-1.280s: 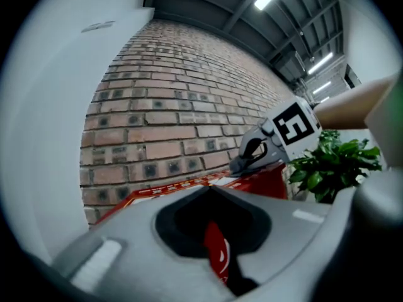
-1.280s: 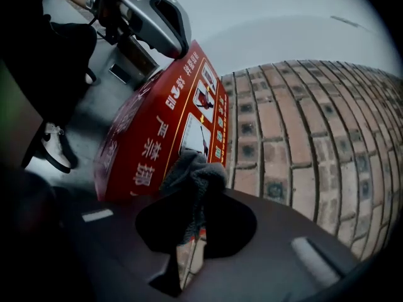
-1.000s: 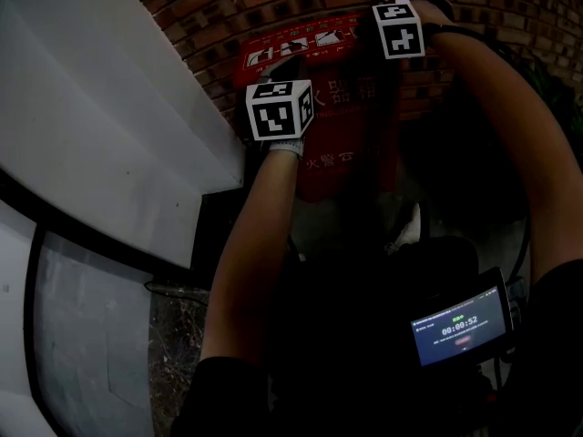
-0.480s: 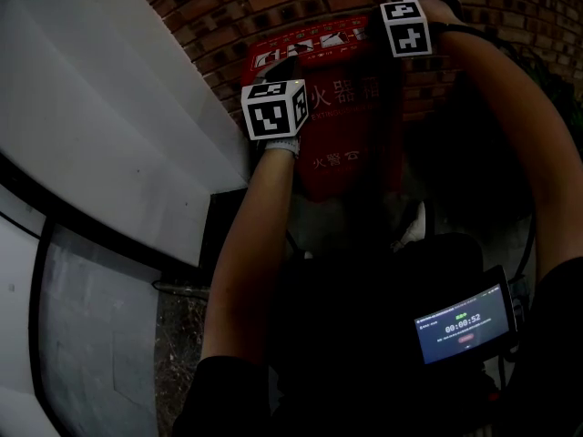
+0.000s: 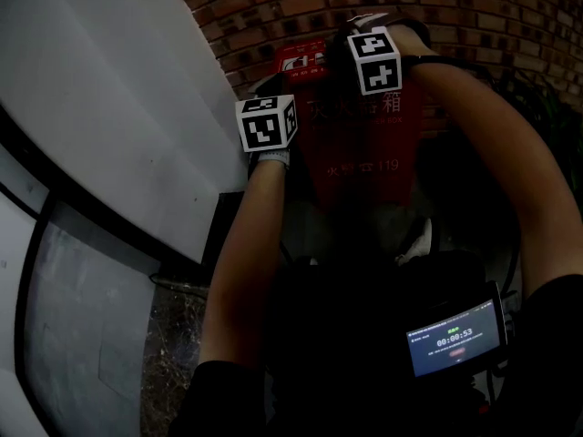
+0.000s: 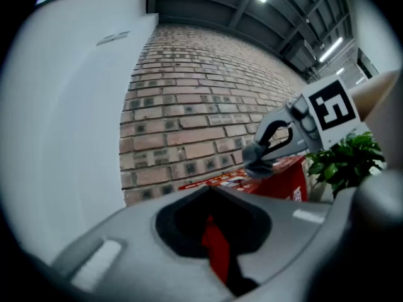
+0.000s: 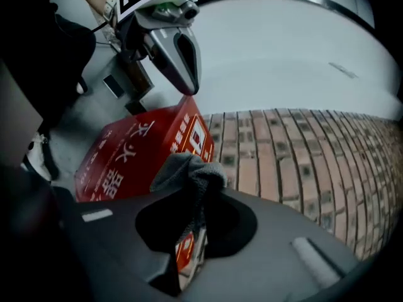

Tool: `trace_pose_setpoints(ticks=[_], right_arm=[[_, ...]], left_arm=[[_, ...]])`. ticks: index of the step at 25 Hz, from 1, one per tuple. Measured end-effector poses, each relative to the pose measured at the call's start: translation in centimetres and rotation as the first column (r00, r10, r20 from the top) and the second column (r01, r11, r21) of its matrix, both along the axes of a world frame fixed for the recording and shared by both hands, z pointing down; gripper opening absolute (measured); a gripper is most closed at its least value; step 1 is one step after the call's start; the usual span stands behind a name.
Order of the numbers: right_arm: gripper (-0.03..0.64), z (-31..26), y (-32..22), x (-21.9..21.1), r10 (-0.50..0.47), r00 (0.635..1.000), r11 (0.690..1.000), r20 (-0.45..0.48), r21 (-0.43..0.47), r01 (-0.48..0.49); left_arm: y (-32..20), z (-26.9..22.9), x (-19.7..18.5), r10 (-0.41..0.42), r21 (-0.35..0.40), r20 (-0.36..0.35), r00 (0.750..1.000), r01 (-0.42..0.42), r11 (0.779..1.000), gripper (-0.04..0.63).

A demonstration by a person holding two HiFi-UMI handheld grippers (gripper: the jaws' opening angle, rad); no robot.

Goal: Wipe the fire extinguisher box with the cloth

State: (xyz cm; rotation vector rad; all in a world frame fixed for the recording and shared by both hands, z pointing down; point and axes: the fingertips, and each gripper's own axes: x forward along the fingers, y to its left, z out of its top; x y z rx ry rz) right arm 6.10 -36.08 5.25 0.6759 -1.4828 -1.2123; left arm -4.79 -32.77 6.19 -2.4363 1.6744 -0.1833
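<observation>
The wipe looked to be in its early or middle part. The crumpled grey cloth (image 7: 189,172) was pressed on the top of the red metal fire extinguisher box (image 5: 364,153), near the top's rear edge where the box met the red-brown brick wall (image 7: 283,162). No streak or dust line showed in the dim light, so how much of the top had been covered could not be judged. The front face with its white characters and the box's sides probably remained to be done.

The right tool (image 7: 192,197) had its jaws clamped on the cloth. A wad bulged out past the tips and a thin strip ran back between them, and that wad was what touched the box.

The left tool (image 6: 211,194) had its jaws together with nothing gripped. Only a sliver of the red box showed through the slit between them. From the right gripper view its tips sat at the top corner of the box on the side of the big white curved panel (image 5: 118,107), seemingly steadying it, just beside the cloth.
</observation>
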Motion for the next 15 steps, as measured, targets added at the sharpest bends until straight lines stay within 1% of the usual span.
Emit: trace_pose_setpoints(ticks=[5, 8, 12, 15], right_arm=[[0.032, 0.1, -0.4, -6.5, -0.054, 0.997, 0.999, 0.063, 0.005, 0.054], [0.032, 1.0, -0.5, -9.9, -0.092, 0.994, 0.996, 0.062, 0.005, 0.092], [0.032, 1.7, -1.2, -13.1, -0.112, 0.992, 0.994, 0.065, 0.000, 0.112], [0.032, 2.7, -1.7, -13.9, -0.104, 0.994, 0.994, 0.041, -0.031, 0.105]], left_arm=[[-0.4, 0.6, -2.8, -0.017, -0.006, -0.009, 1.000, 0.017, 1.000, 0.002], [-0.6, 1.1, -3.7, -0.020, -0.008, -0.015, 1.000, 0.020, 1.000, 0.003], [-1.3, 1.4, -4.7, -0.012, -0.013, -0.021, 1.000, 0.012, 1.000, 0.003], [-1.7, 1.6, -4.9, -0.009, -0.018, -0.026, 1.000, 0.008, 1.000, 0.003]])
